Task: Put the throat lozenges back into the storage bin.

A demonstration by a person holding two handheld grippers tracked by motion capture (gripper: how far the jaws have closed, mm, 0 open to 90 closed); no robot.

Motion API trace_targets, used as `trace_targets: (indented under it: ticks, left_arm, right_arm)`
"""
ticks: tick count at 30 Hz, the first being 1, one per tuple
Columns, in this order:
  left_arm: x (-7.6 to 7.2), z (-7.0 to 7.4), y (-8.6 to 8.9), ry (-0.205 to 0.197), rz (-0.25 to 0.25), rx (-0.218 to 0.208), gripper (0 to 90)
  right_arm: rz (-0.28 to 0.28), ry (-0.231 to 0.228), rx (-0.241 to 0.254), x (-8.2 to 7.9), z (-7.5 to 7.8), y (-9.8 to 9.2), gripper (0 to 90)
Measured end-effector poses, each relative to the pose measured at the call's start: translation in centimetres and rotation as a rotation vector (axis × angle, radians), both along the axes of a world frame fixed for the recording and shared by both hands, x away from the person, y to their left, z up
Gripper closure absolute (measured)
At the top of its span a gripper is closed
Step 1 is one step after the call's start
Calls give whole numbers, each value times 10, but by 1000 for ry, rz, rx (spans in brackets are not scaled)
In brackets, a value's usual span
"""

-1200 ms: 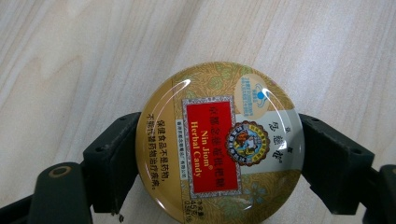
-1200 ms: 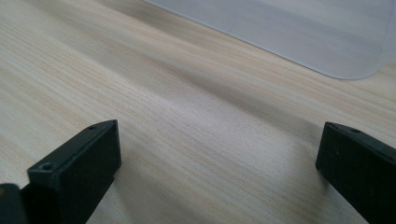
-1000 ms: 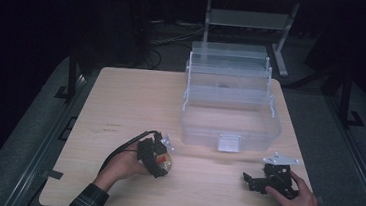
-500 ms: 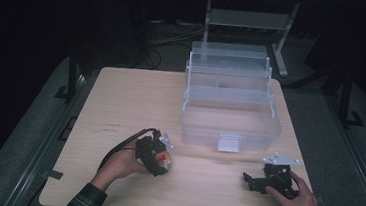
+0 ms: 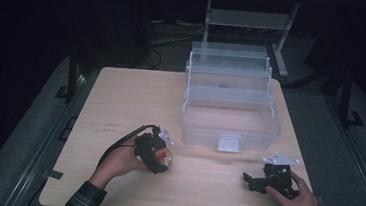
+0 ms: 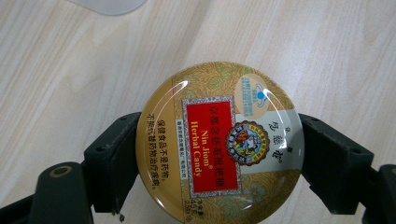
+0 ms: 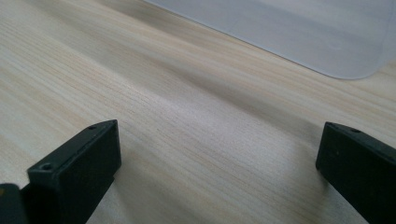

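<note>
Nearest the person, the left gripper [image 5: 159,153] is clamped on a round gold-and-red candy tin [image 6: 219,144], one black jaw pressed to each side of its rim, its printed lid facing the left gripper camera. The tin sits low over the pale wooden worktop [image 5: 131,98], front left of centre. The right gripper [image 5: 257,182] rests at the front right, jaws wide apart with nothing between them.

Farther back stands the clear plastic tiered storage box [image 5: 231,99], its trays stepped open. It lies ahead and to the right of the held tin, and its front wall with the white latch [image 5: 229,143] stands between tin and open tub. So the left hand's likely carry runs forward and rightward, up over that wall.
</note>
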State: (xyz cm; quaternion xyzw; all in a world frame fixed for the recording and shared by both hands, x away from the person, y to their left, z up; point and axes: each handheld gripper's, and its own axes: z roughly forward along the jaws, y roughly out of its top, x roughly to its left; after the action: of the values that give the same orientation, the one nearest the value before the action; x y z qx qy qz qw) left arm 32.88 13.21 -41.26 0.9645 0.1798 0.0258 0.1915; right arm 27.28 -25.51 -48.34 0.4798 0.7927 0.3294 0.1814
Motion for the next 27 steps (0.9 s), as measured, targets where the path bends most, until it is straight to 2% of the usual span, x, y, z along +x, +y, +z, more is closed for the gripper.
trace_targets:
  ticks: [9,27]
  left_arm:
    - [2,5,-2,-2,-1,-4,196]
    - [8,28,-7,-19,4,-42,196]
  right_arm:
    - [0,0,0,0,0,0,0]
    - [1,1,1,0,0,0,0]
